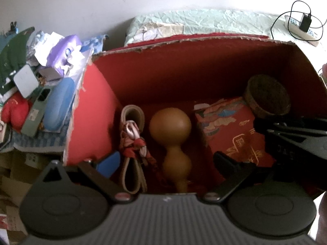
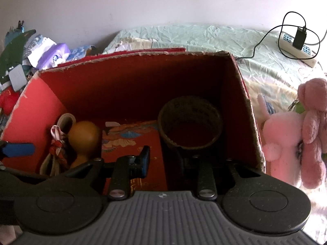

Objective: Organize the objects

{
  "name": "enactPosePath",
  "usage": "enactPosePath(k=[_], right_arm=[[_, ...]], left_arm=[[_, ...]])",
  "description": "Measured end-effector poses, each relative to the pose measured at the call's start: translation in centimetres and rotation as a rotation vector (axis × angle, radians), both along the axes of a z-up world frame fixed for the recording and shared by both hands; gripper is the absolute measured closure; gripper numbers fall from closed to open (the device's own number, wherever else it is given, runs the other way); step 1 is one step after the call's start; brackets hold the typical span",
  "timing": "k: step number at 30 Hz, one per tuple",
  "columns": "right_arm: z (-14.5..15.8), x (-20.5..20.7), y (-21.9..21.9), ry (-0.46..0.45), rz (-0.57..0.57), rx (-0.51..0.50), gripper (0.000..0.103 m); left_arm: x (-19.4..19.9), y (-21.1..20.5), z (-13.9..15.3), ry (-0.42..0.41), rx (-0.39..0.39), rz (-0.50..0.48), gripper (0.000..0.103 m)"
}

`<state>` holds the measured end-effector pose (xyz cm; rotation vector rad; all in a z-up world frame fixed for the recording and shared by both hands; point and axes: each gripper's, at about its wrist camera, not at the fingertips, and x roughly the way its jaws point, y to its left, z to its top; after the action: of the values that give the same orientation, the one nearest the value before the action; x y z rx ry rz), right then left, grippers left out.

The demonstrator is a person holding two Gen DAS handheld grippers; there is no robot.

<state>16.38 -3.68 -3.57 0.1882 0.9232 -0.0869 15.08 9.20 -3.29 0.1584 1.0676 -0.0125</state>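
Note:
A red cardboard box (image 1: pixel 90 110) (image 2: pixel 32 102) stands open on the bed. Inside lie a tan gourd (image 1: pixel 170 130) (image 2: pixel 82 136), a rolled strap with red cord (image 1: pixel 132 134) (image 2: pixel 58 140), a red patterned packet (image 1: pixel 231 130) (image 2: pixel 130 140) and a dark round bowl (image 1: pixel 267 96) (image 2: pixel 190 122). My left gripper (image 1: pixel 166 163) is open just above the gourd and strap. My right gripper (image 2: pixel 165 159) hangs over the box near the bowl's rim; its jaws stand apart with nothing clearly between them. It also shows in the left wrist view (image 1: pixel 294 130).
Pink plush toys (image 2: pixel 296 134) lie right of the box. A power strip with charger and cable (image 2: pixel 296 45) (image 1: pixel 302 26) sits on the green sheet at back right. A pile of clutter (image 1: pixel 40 81) (image 2: pixel 30 57) lies left of the box.

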Motion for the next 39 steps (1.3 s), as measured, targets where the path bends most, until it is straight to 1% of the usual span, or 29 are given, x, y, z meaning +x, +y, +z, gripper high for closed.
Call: enactPosePath(k=[11, 16, 18, 21, 26, 28, 31, 35, 39], right_arm=[[-0.1, 0.1, -0.1, 0.007, 0.0, 0.018, 0.074], [0.2, -0.2, 0.0, 0.007, -0.03, 0.023, 0.074], [0.7, -0.4, -0.2, 0.004, -0.041, 0.038, 0.073], [2.0, -1.3, -0.1, -0.033, -0.039, 0.037, 0.073], [4.0, -2.5, -0.3, -0.093, -0.062, 0.033, 0.073], [4.6, -2.9, -0.4, -0.105, -0.07, 0.034, 0.073], [5.0, -3.2, -0.5, -0.106, -0.085, 0.039, 0.073], [5.0, -3.6, -0.5, -0.112, -0.094, 0.041, 0.073], [5.2, -3.8, -0.4, -0.109, -0.105, 0.052, 0.072]], left_arm=[[0.0, 0.2, -0.1, 0.004, -0.018, 0.002, 0.004], [-0.3, 0.2, 0.2, -0.011, -0.03, -0.003, 0.003], [-0.5, 0.3, 0.7, -0.031, -0.025, 0.014, 0.003], [-0.9, 0.2, 1.8, -0.068, -0.005, 0.024, 0.003], [-1.2, 0.6, 3.5, -0.094, -0.057, 0.041, 0.003], [-1.5, 0.4, 4.0, -0.105, -0.065, 0.037, 0.003], [-1.8, 0.3, 4.4, -0.11, -0.071, 0.041, 0.002], [-2.2, 0.6, 4.8, -0.113, -0.102, 0.053, 0.002], [-2.7, 0.5, 5.0, -0.126, -0.101, 0.057, 0.002]])
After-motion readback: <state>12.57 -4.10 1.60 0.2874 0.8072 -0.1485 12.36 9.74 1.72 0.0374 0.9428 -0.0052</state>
